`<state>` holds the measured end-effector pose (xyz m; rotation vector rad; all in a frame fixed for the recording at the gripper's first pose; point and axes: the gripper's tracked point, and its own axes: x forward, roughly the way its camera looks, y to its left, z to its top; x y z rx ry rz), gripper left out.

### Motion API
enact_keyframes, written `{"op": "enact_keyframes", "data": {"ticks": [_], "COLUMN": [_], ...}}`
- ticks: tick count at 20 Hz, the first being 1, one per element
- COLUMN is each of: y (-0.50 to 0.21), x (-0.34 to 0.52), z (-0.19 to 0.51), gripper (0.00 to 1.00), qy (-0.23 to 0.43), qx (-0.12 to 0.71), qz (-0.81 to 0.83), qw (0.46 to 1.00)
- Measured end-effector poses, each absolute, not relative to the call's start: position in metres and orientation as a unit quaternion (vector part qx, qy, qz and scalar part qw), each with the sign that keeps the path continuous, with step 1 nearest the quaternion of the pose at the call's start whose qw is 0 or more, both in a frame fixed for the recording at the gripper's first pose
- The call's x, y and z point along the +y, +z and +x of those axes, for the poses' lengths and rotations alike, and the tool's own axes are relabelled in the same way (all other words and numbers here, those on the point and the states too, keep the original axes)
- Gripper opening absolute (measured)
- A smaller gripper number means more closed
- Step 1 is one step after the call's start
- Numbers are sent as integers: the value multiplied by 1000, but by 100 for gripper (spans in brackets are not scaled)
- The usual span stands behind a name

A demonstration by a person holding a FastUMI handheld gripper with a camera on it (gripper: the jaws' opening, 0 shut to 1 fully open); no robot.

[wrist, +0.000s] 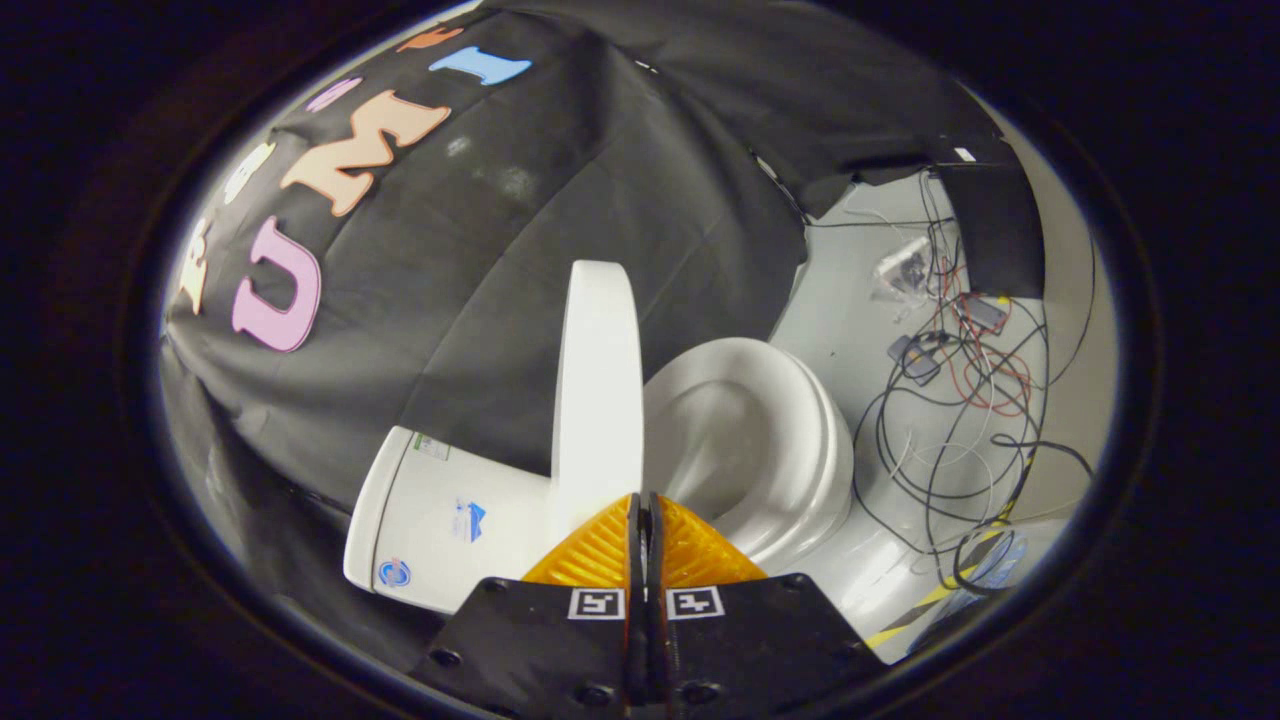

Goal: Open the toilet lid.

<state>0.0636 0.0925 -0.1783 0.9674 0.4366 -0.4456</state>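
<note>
Gripper view looks along the claw [643,508], whose two fingers [596,548] lie pressed together with only a thin dark seam between them and nothing held between the tips. Each finger carries a small square marker on its flat base near the camera.

Just ahead of the fingertips stands the toilet lid [598,375], raised to upright and seen nearly edge-on, so it reads as a tall, narrow white slab with a rounded top. Its lower end meets the toilet right at the fingertips; whether the tips touch it cannot be told. To the left of the lid lies the white tank [440,525], with a few small stickers on its surface. To the right of the lid the toilet bowl [745,450] is uncovered, its white seat ring and hollow basin in plain sight.

Behind the lid and tank hangs the black cloth wall [560,200] of the booth, draped in folds. Right of the bowl, on the pale floor [860,350], a tangle of black, red and white cables [960,400] spreads out, with a small dark adapter among them and a clear plastic bag [903,265] farther back. A black box [990,225] stands at the far right beside the cloth.
</note>
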Motion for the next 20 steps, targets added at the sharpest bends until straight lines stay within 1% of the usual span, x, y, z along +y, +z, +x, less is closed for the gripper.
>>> {"op": "enact_keyframes", "data": {"ticks": [3, 7, 11, 15, 20], "y": [-170, -149, -136, -125, -108], "x": [95, 103, 109, 116, 127], "z": [65, 73, 77, 83, 89], "gripper": [1, 1, 1, 1, 1], "qy": [-219, -213, -216, -219, -211], "qx": [210, 191, 188, 176, 171], "qz": [438, 429, 404, 411, 383], "qw": [847, 857, 869, 868, 883]}}
